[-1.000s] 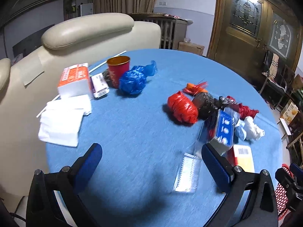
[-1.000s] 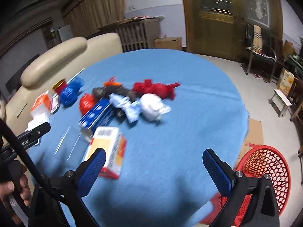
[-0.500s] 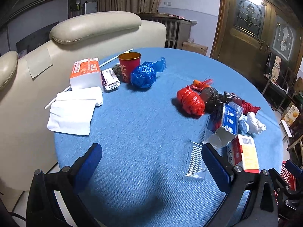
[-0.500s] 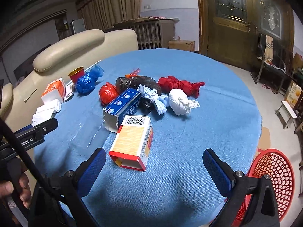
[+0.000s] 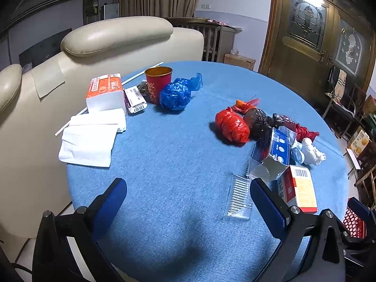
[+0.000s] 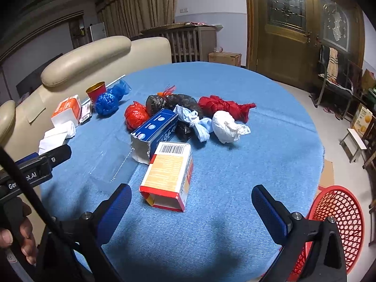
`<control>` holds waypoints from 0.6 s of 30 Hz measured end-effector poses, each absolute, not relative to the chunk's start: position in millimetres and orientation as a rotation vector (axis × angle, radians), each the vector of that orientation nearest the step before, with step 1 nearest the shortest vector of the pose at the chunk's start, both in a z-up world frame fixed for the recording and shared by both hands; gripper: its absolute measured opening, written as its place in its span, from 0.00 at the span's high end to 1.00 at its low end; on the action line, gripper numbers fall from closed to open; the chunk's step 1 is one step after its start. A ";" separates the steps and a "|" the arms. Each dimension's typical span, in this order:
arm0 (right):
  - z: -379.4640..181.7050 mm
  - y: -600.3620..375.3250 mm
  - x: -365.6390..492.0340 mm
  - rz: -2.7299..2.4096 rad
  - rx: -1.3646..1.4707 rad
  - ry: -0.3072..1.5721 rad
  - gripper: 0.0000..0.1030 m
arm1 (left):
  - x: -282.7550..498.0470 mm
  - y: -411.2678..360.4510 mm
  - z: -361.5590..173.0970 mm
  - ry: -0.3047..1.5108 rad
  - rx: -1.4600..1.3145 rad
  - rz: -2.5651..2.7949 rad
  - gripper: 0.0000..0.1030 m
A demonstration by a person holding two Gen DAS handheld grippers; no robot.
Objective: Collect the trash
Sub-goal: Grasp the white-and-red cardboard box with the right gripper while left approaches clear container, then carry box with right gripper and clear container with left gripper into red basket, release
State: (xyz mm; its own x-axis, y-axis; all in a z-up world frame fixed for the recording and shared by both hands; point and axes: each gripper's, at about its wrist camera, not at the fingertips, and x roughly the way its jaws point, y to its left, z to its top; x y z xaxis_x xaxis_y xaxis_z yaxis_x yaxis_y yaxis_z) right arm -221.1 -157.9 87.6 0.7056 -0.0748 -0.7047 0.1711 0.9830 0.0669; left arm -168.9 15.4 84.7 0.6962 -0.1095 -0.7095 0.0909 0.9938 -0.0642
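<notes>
Right wrist view: my right tool (image 6: pixel 191 208) hangs spread wide and empty over the blue worktop (image 6: pixel 270 136), the orange carton (image 6: pixel 168 175) lying just ahead, nearer its left finger. I'd shift left, straddle the carton's narrow sides, close gently so it doesn't crush, then swing to the red basket (image 6: pixel 338 216). My left tool (image 5: pixel 188 203) is likewise spread, empty.

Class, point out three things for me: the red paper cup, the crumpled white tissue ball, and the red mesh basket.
red paper cup (image 5: pixel 157 85), left wrist view, on its side wall.
white tissue ball (image 6: pixel 226 126), right wrist view, on its crumpled middle.
red mesh basket (image 6: pixel 338 209), right wrist view, on its mesh wall.
</notes>
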 end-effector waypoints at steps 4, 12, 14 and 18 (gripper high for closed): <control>81.6 -153.9 -214.9 -0.131 0.131 0.783 0.00 | -167.2 22.9 82.9 0.793 -0.046 -0.091 0.00; 57.9 -143.0 -187.8 -0.115 0.129 0.828 0.01 | -161.6 27.6 74.5 0.814 -0.054 -0.067 0.00; 51.2 -144.0 -182.1 -0.119 0.131 0.840 0.25 | -161.0 22.3 72.1 0.822 -0.042 -0.080 0.00; 43.0 -155.2 -180.2 -0.099 0.173 0.870 0.53 | -162.8 3.4 68.2 0.834 -0.008 -0.123 0.00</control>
